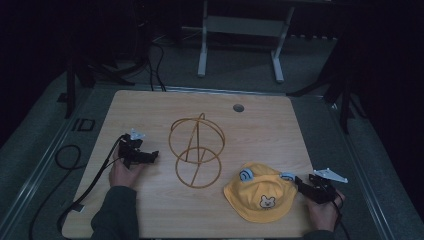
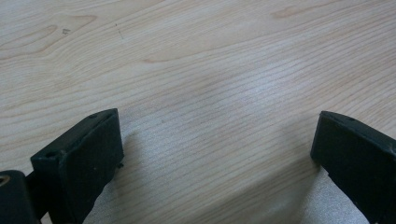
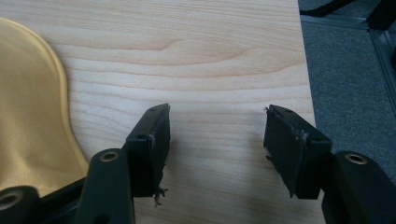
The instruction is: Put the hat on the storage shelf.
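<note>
Wooden table (image 1: 150, 107) — yellow hat (image 1: 260, 197) just beside gaping right gripper (image 1: 306, 189).

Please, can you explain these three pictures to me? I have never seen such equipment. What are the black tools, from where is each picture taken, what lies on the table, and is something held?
A person sits at a wooden table and holds a hand tool with two black jaws in each hand. The high view looks down from above: the left gripper is at the left, the right gripper at the right. The other two pictures come from small cameras on the tools, looking along their own jaws. On the table stand a gold wire frame and, nearer the person, a yellow hat with a bear face. The right gripper lies beside the hat's brim. Both grippers are open with only bare wood between the jaws, so nothing is held.
</note>
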Demonstrator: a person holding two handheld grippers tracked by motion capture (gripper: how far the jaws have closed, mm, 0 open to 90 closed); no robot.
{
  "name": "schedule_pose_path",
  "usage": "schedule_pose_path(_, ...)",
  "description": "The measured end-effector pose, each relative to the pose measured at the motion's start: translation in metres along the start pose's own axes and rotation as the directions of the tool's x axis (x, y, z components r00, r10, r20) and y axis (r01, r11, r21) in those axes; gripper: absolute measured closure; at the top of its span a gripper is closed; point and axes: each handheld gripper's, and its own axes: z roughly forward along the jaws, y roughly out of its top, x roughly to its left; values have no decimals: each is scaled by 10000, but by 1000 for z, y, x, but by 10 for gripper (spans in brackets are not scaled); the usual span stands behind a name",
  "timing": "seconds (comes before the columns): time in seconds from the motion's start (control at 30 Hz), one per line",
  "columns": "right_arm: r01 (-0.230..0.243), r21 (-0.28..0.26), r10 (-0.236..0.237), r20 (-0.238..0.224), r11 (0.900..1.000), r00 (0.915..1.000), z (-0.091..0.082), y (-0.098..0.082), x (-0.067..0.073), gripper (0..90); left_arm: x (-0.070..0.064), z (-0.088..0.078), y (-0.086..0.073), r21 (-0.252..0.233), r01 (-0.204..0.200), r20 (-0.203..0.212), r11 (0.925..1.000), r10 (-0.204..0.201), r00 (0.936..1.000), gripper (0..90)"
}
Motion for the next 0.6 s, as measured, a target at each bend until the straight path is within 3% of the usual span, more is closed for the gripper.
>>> schedule_pose_path(0.47, 317, 12, -317, -367, 9995, 9988, 0, 0, 0, 405, 0, 0, 0, -2, 19, -17, 10000, -19, 10000, 22)
schedule_pose_path(0.6, 463, 360, -444, -538, 9983, 9976, 0, 5, -1, 413, 0, 0, 0, -4, 9, -26, 10000, -9, 10000, 22)
